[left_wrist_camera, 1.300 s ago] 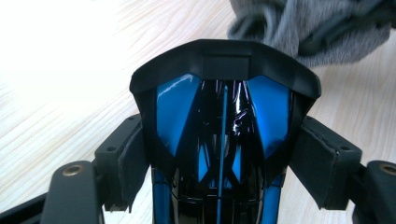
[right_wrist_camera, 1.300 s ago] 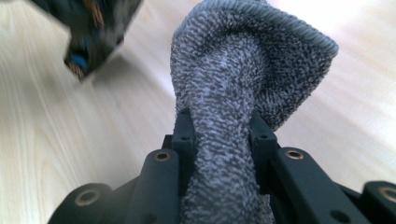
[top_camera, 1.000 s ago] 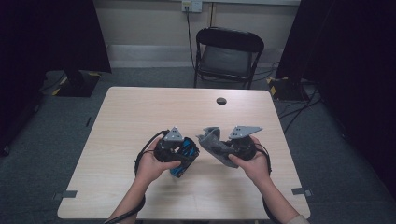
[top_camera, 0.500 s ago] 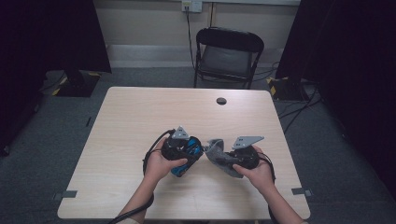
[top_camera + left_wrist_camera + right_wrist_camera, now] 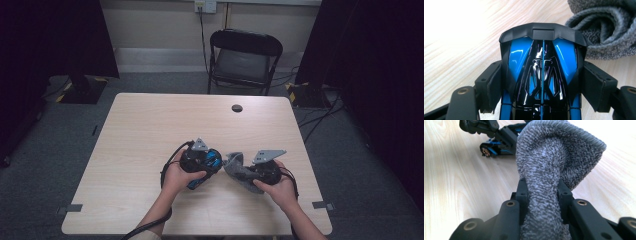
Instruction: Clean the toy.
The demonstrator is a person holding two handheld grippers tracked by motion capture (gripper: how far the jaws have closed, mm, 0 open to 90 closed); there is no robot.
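Observation:
A glossy blue and black toy car (image 5: 214, 159) is clamped between the pads of my left gripper (image 5: 206, 166), just right of the table's middle. In the left gripper view the car (image 5: 541, 65) sits between the two pads (image 5: 492, 85), with its nose towards a grey knitted cloth (image 5: 604, 32). My right gripper (image 5: 247, 172) is shut on that cloth (image 5: 236, 165), which bunches up between its jaws (image 5: 551, 152). The two grippers face each other low over the wood, close together. In the right gripper view the car's wheel (image 5: 485, 151) rests on the table.
The light wooden table (image 5: 140, 130) has a black round cap (image 5: 237, 108) near its far edge and grey tape marks (image 5: 73, 208) at the near corners. A black folding chair (image 5: 243, 55) stands behind it. Dark curtains flank the room.
Both hands have sunk towards the tabletop. The left gripper with the car has shifted right, closer to the cloth. Both grips are unchanged.

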